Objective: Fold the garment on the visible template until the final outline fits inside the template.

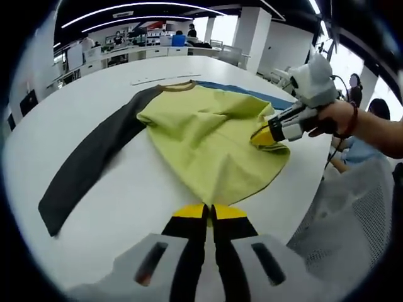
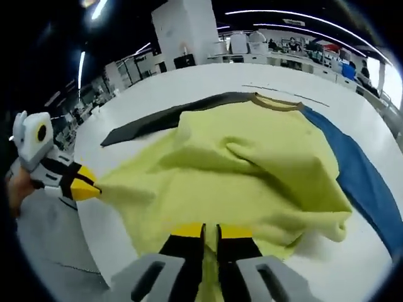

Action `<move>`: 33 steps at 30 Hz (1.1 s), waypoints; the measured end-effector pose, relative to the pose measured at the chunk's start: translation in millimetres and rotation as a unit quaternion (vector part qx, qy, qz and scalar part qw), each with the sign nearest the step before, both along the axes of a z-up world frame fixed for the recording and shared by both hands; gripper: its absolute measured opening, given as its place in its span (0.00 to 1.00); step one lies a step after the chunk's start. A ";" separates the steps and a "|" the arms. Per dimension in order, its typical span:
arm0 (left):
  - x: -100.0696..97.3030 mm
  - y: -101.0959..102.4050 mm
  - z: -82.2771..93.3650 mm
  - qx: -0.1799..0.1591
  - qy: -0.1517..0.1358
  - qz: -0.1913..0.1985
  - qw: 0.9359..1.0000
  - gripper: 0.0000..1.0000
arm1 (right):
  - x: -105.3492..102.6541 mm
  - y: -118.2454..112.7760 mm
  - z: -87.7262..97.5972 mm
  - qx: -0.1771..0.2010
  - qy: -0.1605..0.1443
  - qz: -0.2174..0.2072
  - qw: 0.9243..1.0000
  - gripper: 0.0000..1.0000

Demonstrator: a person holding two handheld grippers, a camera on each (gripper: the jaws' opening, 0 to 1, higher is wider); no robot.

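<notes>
A yellow-green shirt (image 1: pixel 211 135) with a brown collar (image 1: pixel 178 86) and a long dark grey sleeve (image 1: pixel 94 160) lies rumpled on the white table (image 1: pixel 126 207). A blue template (image 1: pixel 252 94) peeks out from under its far side. My left gripper (image 1: pixel 209 211) is shut on the shirt's near hem. In the right gripper view the left gripper (image 2: pixel 94 187) pinches a stretched corner of the shirt (image 2: pixel 252 163). My right gripper (image 2: pixel 211 231) is shut on a folded edge of the cloth. It enters the left gripper view (image 1: pixel 259 136), held by a hand. The blue template (image 2: pixel 359 170) runs along the shirt's right side.
The table edge (image 1: pixel 315 189) curves close on the right, with a mesh chair (image 1: pixel 352 220) beyond it. A thin line or strip (image 1: pixel 165 78) lies on the table past the collar. Desks and people fill the far office background.
</notes>
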State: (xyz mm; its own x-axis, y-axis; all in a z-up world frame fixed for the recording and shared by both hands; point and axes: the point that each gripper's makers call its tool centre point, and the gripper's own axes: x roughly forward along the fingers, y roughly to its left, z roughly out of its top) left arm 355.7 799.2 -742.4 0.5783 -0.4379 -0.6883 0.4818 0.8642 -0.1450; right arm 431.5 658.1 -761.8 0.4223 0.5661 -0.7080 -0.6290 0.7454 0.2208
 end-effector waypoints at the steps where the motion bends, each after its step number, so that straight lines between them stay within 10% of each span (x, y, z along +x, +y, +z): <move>1: -0.1 0.9 0.1 0.003 -0.003 0.000 1.000 0.00 | 0.6 -3.2 5.9 -0.001 -0.009 -0.002 1.000 0.18; 14: -1.8 1.9 -0.1 -0.008 -0.002 0.010 1.000 0.00 | -13.0 -44.6 30.5 0.016 -0.007 -0.048 0.999 0.39; 33: -3.6 3.0 -1.8 0.002 0.001 0.003 1.000 0.00 | -25.5 -64.0 6.7 0.018 0.044 -0.099 0.994 0.26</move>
State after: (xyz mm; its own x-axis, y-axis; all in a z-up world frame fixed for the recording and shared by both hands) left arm 352.1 802.2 -744.2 0.5801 -0.4311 -0.6911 0.4761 0.8679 -0.1418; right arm 405.9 594.1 -755.2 0.4654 0.5034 -0.7280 -0.4469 0.8436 0.2977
